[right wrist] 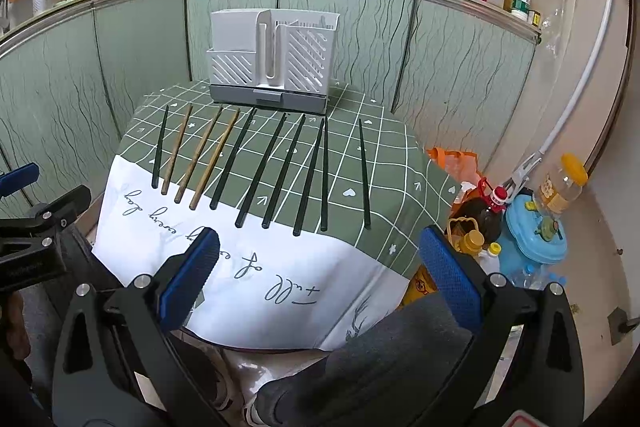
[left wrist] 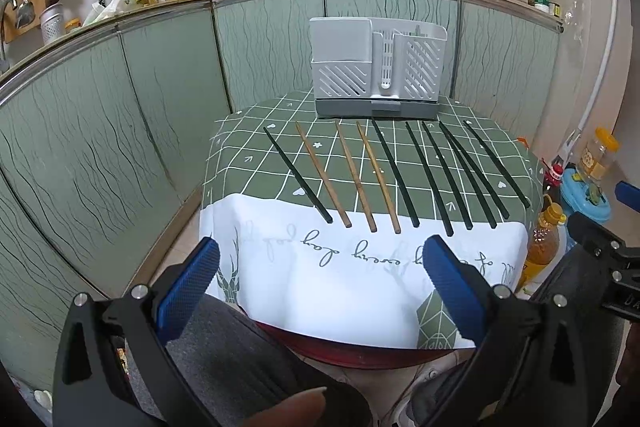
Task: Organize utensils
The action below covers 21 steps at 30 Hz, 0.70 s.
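Several chopsticks lie side by side on a small table, tips toward a white slotted utensil holder [left wrist: 378, 65] [right wrist: 274, 57] at the far edge. Most are black chopsticks [left wrist: 430, 175] [right wrist: 262, 169]; three are wooden chopsticks [left wrist: 354, 175] [right wrist: 198, 159], left of centre. My left gripper [left wrist: 320, 259] hangs open over the near table edge, nothing between its blue pads. My right gripper [right wrist: 318, 247] is open too, short of the chopsticks' near ends. Each gripper shows at the edge of the other's view.
The table wears a green checked cloth [left wrist: 256, 163] [right wrist: 384, 163] with a white lettered border. Green cabinet fronts [left wrist: 120, 115] enclose it behind and on the left. Oil bottles [right wrist: 476, 239] and a blue container [right wrist: 536, 231] stand on the floor to the right. Grey-trousered legs sit below.
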Available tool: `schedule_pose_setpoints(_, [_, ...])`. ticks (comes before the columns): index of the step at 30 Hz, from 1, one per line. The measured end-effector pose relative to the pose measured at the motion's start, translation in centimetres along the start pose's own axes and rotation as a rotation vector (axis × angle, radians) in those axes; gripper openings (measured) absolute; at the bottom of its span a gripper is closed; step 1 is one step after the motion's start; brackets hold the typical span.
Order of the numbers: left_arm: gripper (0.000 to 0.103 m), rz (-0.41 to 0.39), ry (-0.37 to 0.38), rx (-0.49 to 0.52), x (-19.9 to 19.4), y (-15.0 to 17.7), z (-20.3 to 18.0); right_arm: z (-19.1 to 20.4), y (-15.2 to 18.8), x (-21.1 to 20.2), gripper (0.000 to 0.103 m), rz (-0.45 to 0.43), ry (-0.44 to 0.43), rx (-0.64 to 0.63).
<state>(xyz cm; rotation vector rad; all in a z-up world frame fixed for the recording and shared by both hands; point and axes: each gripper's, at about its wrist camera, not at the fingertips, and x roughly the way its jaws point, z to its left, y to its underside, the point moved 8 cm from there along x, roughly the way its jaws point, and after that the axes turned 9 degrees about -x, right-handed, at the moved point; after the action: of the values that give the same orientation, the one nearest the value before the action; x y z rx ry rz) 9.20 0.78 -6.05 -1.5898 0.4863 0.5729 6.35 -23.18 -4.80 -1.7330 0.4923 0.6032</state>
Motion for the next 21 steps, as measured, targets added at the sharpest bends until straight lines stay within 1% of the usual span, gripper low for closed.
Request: schedule_pose_setpoints(21, [0.099,-0.010,0.025,0.008,-0.29,-0.39,0.37,-0.99,-0.21,-0.12,0.096,-0.004,0.024,0.011])
